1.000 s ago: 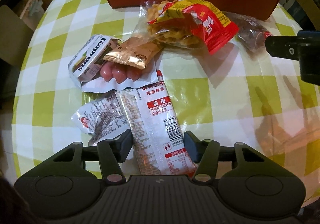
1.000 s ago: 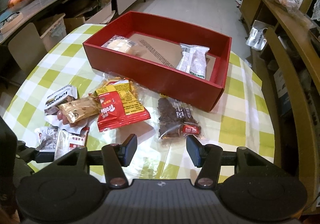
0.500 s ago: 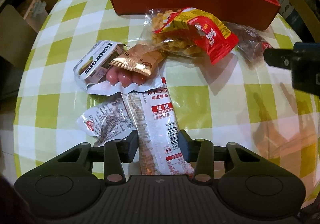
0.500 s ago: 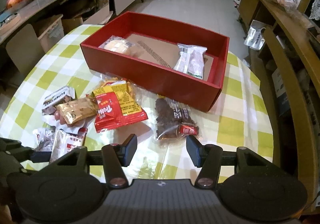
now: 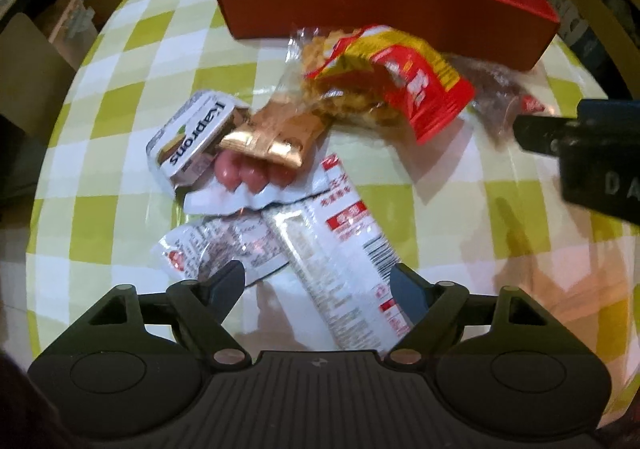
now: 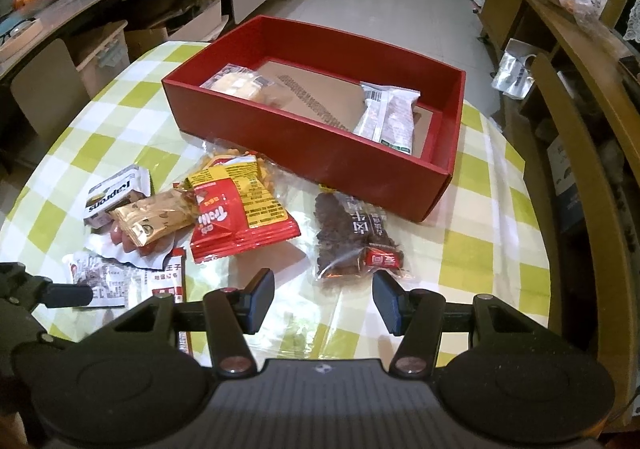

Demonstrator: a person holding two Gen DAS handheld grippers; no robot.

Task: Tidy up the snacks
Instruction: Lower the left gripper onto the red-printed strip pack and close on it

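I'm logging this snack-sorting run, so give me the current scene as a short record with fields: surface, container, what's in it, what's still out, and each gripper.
surface: round table with green-and-white checked cloth
container: red box, open top
in box: pale cracker pack; white wrapped bar
still on table: red-and-yellow snack bag; dark jerky pack; gold packet; long white packet; others, piled
left gripper: fingers opening, long white packet between them, not pressed
right gripper: open, empty, above the table near the dark jerky pack
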